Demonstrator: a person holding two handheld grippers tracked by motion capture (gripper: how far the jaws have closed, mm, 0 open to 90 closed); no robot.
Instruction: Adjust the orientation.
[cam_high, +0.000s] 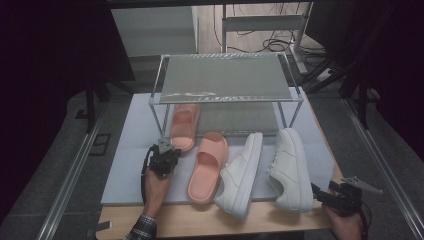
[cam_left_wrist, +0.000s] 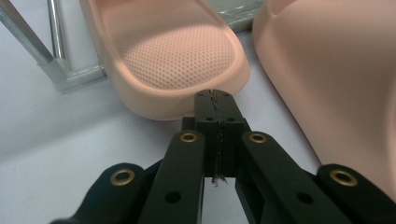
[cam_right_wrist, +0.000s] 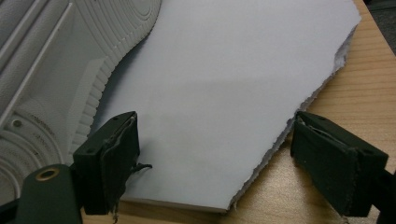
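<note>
My left gripper (cam_left_wrist: 214, 100) has its jaws pressed flat together with nothing between them, and the tips sit right at the heel edge of the pink slide (cam_left_wrist: 173, 56) that lies half under the rack; from its own view I cannot tell whether they quite touch the rubber. In the high view that left gripper (cam_high: 163, 152) is just below the same slide (cam_high: 184, 126), whose toe end reaches in under the metal rack (cam_high: 225, 77) (a two-tier frame with grey mesh shelves). The second pink slide (cam_high: 207, 167) lies just to the right of my gripper, angled toward me, and its strap fills the right of the left gripper view (cam_left_wrist: 336, 79).

My right gripper (cam_right_wrist: 212, 154) is spread wide and empty, hovering over the torn corner of the light foam mat (cam_right_wrist: 224, 84) where it meets the wooden table (cam_right_wrist: 336, 107). The sole of a white sneaker (cam_right_wrist: 56, 70) is just beside its left jaw. From above, my right gripper (cam_high: 320, 192) sits near the heel of the right-hand white sneaker (cam_high: 290, 167); the other white sneaker (cam_high: 242, 172) lies tipped on its side between that shoe and the second slide.
</note>
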